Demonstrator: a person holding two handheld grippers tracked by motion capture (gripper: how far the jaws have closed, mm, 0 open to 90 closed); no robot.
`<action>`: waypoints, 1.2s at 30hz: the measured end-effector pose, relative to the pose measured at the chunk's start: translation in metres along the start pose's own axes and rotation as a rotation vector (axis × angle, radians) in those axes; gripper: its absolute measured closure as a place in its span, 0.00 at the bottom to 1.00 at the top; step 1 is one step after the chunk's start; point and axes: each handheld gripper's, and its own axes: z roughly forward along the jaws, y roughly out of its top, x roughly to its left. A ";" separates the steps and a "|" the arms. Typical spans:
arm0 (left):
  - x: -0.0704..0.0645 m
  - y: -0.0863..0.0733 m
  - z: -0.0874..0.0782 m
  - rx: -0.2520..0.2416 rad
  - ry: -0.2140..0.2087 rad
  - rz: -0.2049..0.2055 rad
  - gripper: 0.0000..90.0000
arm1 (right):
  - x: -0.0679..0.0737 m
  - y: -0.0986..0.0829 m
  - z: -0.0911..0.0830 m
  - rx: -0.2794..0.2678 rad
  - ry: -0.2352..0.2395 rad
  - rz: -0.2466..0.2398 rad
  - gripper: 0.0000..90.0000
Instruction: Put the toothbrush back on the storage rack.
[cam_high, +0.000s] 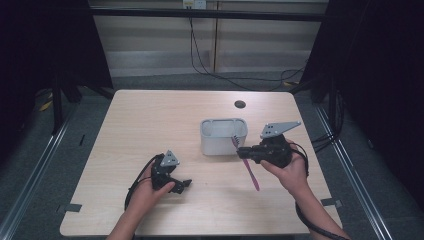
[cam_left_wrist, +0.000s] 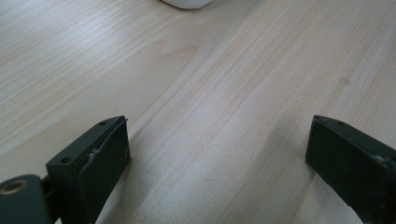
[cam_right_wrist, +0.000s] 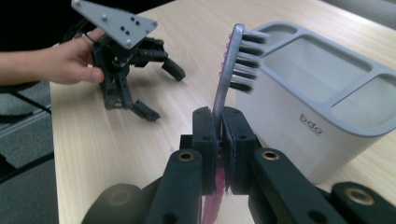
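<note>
A toothbrush (cam_high: 251, 172) with a pink handle and a grey bristled head (cam_right_wrist: 242, 57) is held near its neck by my right gripper (cam_high: 243, 151), which is shut on it. The brush head points up beside the front right corner of a grey divided holder (cam_high: 222, 145). In the right gripper view the jaws (cam_right_wrist: 218, 126) pinch the pink handle, with the holder (cam_right_wrist: 280, 112) just to their right. My left gripper (cam_high: 182, 185) rests low over the table's front left, open, with nothing between its fingers (cam_left_wrist: 100, 154).
The light wooden table (cam_high: 150, 120) has a dark round hole (cam_high: 240, 104) near its far edge. Cables run across the floor behind it. Dark curtains hang on both sides. The holder's pale base (cam_left_wrist: 187, 3) shows at the top of the left gripper view.
</note>
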 end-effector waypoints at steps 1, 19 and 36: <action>0.000 0.000 0.000 0.000 0.000 0.000 0.07 | -0.001 0.000 -0.001 -0.007 -0.006 0.002 0.94; 0.000 0.000 0.000 0.000 0.000 -0.001 0.07 | -0.006 0.011 -0.015 -0.133 -0.050 0.022 0.94; 0.000 0.000 0.000 0.000 0.000 0.000 0.07 | -0.012 0.022 -0.029 -0.259 -0.094 0.040 0.94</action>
